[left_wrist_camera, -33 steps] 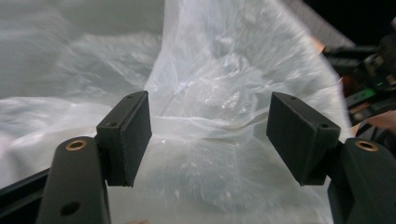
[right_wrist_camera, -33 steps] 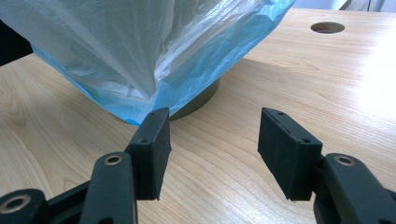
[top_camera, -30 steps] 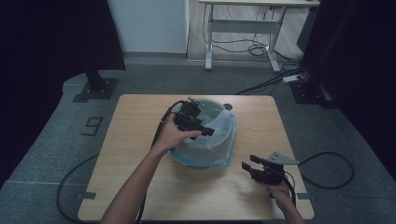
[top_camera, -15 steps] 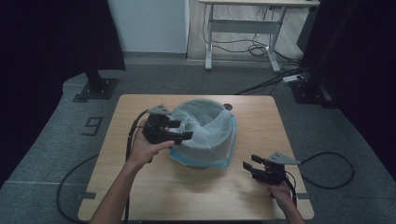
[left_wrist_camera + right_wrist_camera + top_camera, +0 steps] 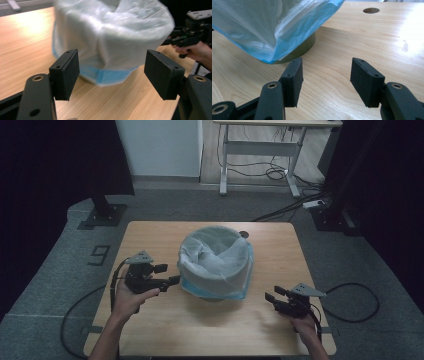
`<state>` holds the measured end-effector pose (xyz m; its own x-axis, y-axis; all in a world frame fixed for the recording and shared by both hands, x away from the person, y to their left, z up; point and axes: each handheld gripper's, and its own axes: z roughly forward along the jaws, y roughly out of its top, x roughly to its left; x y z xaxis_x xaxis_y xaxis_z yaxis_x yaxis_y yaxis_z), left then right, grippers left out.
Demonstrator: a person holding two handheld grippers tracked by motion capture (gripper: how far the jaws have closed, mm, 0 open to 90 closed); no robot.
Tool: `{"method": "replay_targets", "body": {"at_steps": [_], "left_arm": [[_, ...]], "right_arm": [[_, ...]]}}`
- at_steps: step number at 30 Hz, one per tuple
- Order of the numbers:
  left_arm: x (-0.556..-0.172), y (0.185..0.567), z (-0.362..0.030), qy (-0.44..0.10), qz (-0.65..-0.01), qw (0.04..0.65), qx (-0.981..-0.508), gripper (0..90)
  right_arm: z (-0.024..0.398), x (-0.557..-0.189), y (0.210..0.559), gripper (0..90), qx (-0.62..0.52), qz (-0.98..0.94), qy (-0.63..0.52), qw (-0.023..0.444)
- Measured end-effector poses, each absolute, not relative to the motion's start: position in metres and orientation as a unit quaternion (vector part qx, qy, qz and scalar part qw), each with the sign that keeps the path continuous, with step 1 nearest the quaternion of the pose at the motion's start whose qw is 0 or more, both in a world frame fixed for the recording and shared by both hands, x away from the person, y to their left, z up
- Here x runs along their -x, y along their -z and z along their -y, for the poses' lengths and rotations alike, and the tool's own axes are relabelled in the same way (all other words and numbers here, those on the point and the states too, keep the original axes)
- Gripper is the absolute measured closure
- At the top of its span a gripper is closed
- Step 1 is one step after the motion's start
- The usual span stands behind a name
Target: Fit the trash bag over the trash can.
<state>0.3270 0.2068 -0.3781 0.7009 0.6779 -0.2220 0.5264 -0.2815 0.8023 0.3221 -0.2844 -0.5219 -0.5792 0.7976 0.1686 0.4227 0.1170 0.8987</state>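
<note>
Grippers flank a lined bin on a light wooden table [image 5: 150, 330] with a round hole near its far edge. On the left side, a person's left hand [image 5: 131, 297] holds the black two-jaw left gripper [image 5: 170, 275] over the tabletop, its grey three-cornered plate on top and its black cable looping off the near left edge. Its jaws point toward the bin and stand well apart with nothing between them; in the left gripper view [image 5: 111, 72] the two black pads frame bare wood and the bag's lower edge beyond, without touching it.

At the middle of the table stands the round olive-green bin [image 5: 305, 46], draped with a translucent white-and-blue plastic bag [image 5: 216, 260] whose rim folds over the outside and hangs down to just above the tabletop. It sits between the two tools, apart from both.

On the right, near the table's near right corner, the right hand [image 5: 305, 325] holds the black right gripper [image 5: 272, 297], aimed toward the bin. Its jaws are likewise parted and empty, and the right gripper view [image 5: 325, 72] shows only wood grain between the pads, with the bag's blue hem near the left one.
</note>
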Motion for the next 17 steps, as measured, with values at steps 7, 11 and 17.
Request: {"method": "replay_targets", "body": {"at_steps": [7, 11, 17], "left_arm": [[-0.327, 0.394, -0.221, -0.08, -0.396, 0.46, -0.791, 28.5], [-0.328, 0.398, -0.222, -0.081, -0.396, 0.461, -0.79, 28.6], [-0.332, 0.4, -0.222, -0.082, -0.403, 0.455, -0.79, 28.6]], "right_arm": [[0.288, -0.325, 0.525, 42.3, -0.429, -0.722, -0.511, 0.183], [0.289, -0.325, 0.525, 41.4, -0.432, -0.722, -0.509, 0.183], [0.29, -0.326, 0.526, 41.2, -0.433, -0.721, -0.509, 0.184]]}}
